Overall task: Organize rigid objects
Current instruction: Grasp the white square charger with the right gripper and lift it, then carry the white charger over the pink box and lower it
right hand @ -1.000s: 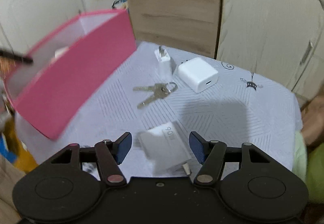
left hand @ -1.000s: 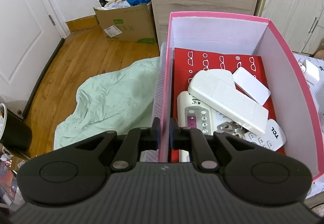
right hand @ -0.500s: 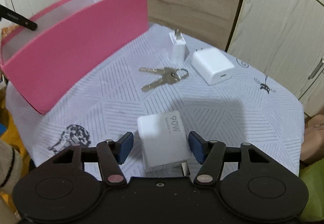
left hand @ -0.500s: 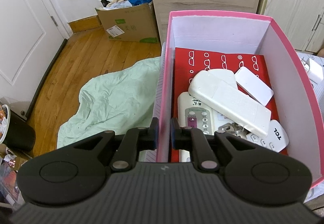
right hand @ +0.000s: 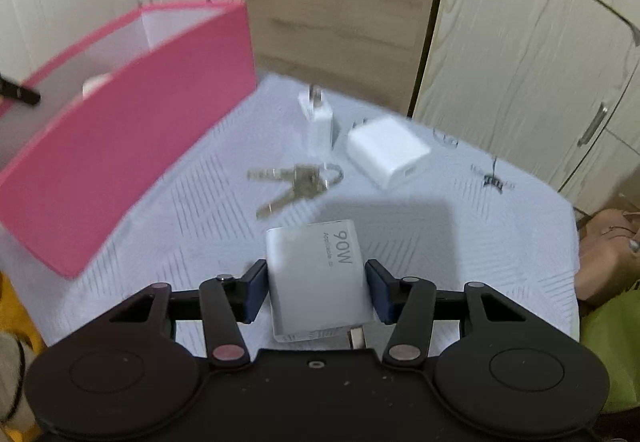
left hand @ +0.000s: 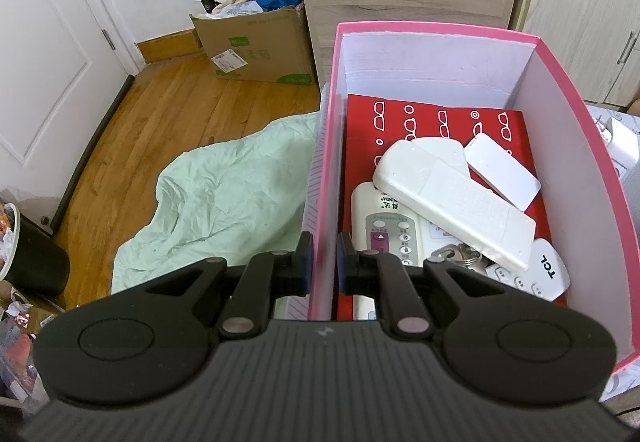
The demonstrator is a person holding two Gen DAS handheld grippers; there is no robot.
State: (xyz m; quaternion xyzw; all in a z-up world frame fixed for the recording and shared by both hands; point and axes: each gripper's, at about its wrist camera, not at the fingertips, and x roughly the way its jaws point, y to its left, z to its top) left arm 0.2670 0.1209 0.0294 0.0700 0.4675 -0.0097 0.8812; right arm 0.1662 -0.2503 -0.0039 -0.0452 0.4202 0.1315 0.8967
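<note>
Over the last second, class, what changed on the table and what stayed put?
The right gripper is closing around the white charger, its pads nearly touching. The left gripper stayed clamped on the pink box wall; keys and other chargers unmoved.

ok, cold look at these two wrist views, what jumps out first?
The pink box dominates: the left gripper is shut on its near wall, and inside lie white remotes on a red sheet. In the right wrist view, the white 90W charger sits between the right gripper pads as the jaws are closing; contact is unclear. Past it on the patterned tablecloth lie keys and two smaller white chargers.
</note>
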